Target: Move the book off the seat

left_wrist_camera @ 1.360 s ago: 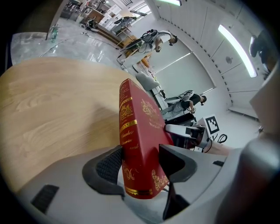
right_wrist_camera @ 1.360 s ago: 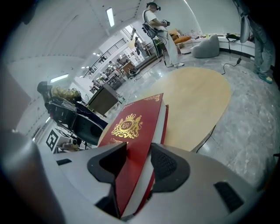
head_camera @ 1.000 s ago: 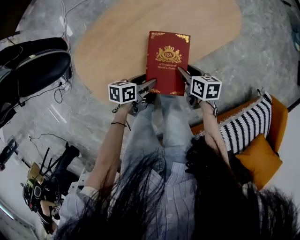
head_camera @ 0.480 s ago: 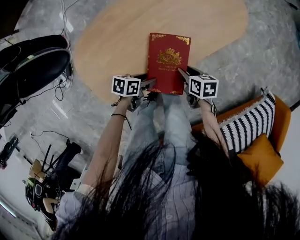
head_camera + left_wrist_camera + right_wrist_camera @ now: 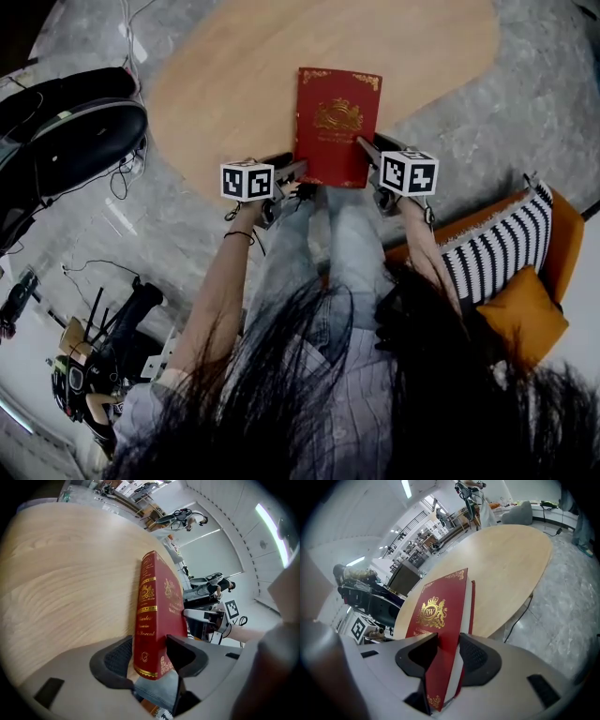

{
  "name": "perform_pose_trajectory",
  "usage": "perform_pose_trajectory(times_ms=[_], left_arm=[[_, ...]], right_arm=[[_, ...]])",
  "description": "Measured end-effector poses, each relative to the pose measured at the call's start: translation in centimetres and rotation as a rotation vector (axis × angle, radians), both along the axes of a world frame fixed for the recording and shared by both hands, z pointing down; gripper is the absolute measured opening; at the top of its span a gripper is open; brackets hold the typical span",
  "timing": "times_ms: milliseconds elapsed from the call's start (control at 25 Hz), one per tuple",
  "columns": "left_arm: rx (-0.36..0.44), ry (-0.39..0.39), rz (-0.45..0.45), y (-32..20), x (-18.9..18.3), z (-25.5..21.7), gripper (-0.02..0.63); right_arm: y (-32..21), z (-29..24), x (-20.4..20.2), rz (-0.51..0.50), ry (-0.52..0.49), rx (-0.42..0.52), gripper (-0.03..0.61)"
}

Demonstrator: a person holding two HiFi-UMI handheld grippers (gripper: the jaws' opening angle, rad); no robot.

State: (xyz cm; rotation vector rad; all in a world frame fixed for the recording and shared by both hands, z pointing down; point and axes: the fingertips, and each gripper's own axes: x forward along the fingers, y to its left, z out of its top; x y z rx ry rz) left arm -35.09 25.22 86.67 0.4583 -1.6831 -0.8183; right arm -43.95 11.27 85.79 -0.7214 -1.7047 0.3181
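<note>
On the near edge of an oval wooden table [image 5: 234,75], a red hardback book [image 5: 336,127] with a gold crest on its cover lay flat and lengthwise. Its near end hung past the table edge, above the blue jeans [image 5: 337,244] of the seated person. That person held a two-jaw gripper in each hand, one on each near corner of the book.

The left gripper [image 5: 300,168] came in from the near left. Its jaws had just been closing, and its own view showed them about half open with the book's spine corner between them. One pad lay against the spine side and the other against the front cover.

The right gripper [image 5: 363,144] came in from the near right. Its jaws had also just been closing, and they were clamped on the book's open-edge corner, one pad on the front cover and one under the back.

Each gripper carried a white cube with black square markers. To the right of the person, well apart from the book, stood an orange seat [image 5: 558,244] with a black-and-white striped cushion [image 5: 497,253].
</note>
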Motion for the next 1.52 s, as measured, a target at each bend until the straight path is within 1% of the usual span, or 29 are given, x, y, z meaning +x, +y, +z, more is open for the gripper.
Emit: perform_pose_trajectory(times_ms=[80, 120, 200, 280, 400, 520, 600, 840, 960, 1040, 1160, 1360, 1520], left_arm=[[-0.003, 0.001, 0.010, -0.1, 0.3, -0.1, 0.222], [0.010, 0.006, 0.017, -0.5, 0.5, -0.2, 0.222], [0.024, 0.005, 0.042, -0.9, 1.0, -0.7, 0.222], [0.000, -0.008, 0.065, -0.5, 1.2, -1.1, 0.222], [-0.020, -0.032, 0.060, 0.1, 1.3, -2.2, 0.222], [-0.012, -0.096, 0.030, 0.3, 0.7, -4.7, 0.222], [0.003, -0.143, 0.017, 0.4, 0.3, -6.8, 0.222], [0.026, -0.296, 0.011, 0.8, -1.7, -13.7, 0.222], [0.011, -0.391, 0.044, 0.5, -2.6, -17.5, 0.222], [0.001, -0.457, 0.060, 0.3, -3.2, -20.3, 0.221], [0.016, -0.535, 0.041, 0.0, -3.9, -25.0, 0.222], [0.075, -0.613, 0.016, 0.4, -3.4, -33.2, 0.221], [0.073, -0.656, 0.037, -0.3, -1.9, -35.3, 0.221]], right_arm=[[0.0, 0.0, 0.0, 0.007, -0.002, -0.002, 0.150], [0.0, 0.0, 0.0, 0.006, -0.004, 0.001, 0.150], [-0.6, -0.1, 0.0, 0.005, -0.012, 0.032, 0.150], [-1.6, -0.5, -0.4, 0.009, -0.033, 0.072, 0.150], [-2.7, -1.6, -1.0, 0.028, -0.052, 0.085, 0.150], [-3.2, -3.7, -0.8, 0.044, -0.064, 0.078, 0.150], [-3.1, -5.5, -0.6, 0.044, -0.091, 0.070, 0.150], [-1.5, -13.3, -0.7, 0.074, -0.223, 0.000, 0.150], [-0.9, -17.3, -1.2, 0.100, -0.310, -0.022, 0.140], [-0.1, -20.1, -1.5, 0.114, -0.356, -0.054, 0.137], [1.2, -24.7, -1.4, 0.120, -0.410, -0.096, 0.130], [3.2, -32.5, -0.2, 0.102, -0.464, -0.123, 0.125], [2.8, -35.1, 1.2, 0.117, -0.508, -0.150, 0.121]])
